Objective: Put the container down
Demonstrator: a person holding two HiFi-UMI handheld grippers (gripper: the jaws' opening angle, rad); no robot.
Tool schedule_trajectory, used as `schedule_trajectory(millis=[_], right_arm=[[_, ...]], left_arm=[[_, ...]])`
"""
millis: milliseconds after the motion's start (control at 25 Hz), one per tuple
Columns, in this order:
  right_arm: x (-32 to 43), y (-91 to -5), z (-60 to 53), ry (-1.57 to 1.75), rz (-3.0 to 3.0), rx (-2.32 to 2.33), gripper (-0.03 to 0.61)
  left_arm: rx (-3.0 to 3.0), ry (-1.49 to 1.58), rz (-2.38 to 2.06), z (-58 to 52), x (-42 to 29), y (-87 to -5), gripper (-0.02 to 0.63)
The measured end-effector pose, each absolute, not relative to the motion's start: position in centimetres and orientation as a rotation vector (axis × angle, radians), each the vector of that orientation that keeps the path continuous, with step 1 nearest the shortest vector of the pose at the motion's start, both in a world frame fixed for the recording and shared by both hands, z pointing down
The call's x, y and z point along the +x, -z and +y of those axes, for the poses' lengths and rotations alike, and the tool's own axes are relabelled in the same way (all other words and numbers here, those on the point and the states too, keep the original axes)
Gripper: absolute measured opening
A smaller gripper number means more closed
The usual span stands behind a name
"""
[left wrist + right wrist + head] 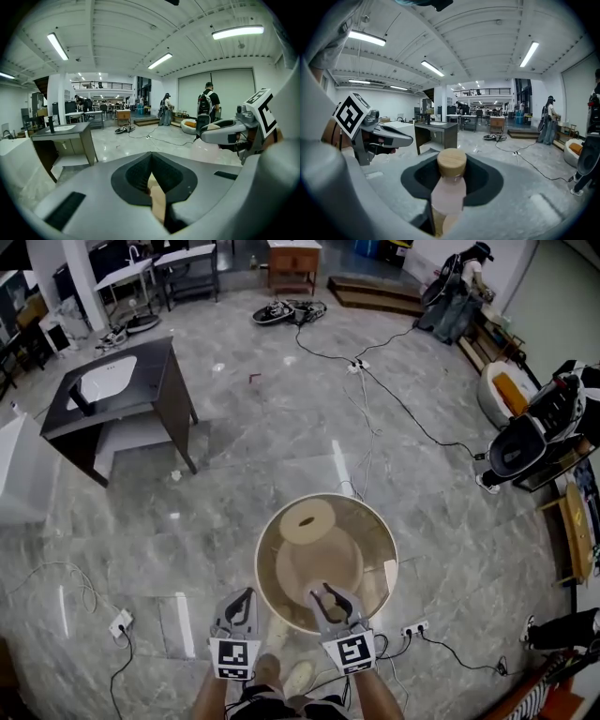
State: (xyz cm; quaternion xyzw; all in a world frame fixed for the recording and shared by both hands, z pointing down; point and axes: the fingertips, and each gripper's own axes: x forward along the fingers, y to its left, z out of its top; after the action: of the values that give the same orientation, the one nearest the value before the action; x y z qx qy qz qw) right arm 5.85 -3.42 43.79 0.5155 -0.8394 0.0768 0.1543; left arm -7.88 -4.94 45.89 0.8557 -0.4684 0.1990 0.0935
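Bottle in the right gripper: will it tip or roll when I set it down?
The bottle looks tall and narrow, so probably tippy if set down crooked. Its round body would likely roll if it fell. The smooth wall may be slippery.

The bottle (449,187) sits in the right tongs (334,598), over the tub (380,532).

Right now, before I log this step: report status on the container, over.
Right gripper shut on container. Left gripper shut. Container not yet down, held over round table. Pale disc on table's far side, near side bare.
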Motion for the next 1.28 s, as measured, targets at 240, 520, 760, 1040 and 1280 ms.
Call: schedule_trajectory(millis=[240,520,760,1040,1280], right_arm=[[4.9,-47.7,-7.6,-0.246,-2.400,1.459,0.121],[3.2,-52.5,-11.3,-0.275,-2.389,1.407,0.121],[2.0,-56.5,-13.1,-0.286,-2.391,1.393,0.122],[0.9,-61.9,-14.8,-0.305,-2.389,1.355,0.123],[0.5,-66.5,-15.6,-0.341,-2.373,1.337,0.122]], left_arm=[[2.515,-0.614,-1.364,-8.4,-8.5,-49.8,0.017],[2.465,-0.630,-1.356,-11.6,-9.7,-54.6,0.017],[2.439,-0.644,-1.332,-13.1,-10.3,-58.4,0.017],[2.418,-0.652,-1.327,-14.5,-10.9,-63.3,0.017],[2.388,-0.663,-1.324,-14.9,-11.9,-67.5,0.017]])
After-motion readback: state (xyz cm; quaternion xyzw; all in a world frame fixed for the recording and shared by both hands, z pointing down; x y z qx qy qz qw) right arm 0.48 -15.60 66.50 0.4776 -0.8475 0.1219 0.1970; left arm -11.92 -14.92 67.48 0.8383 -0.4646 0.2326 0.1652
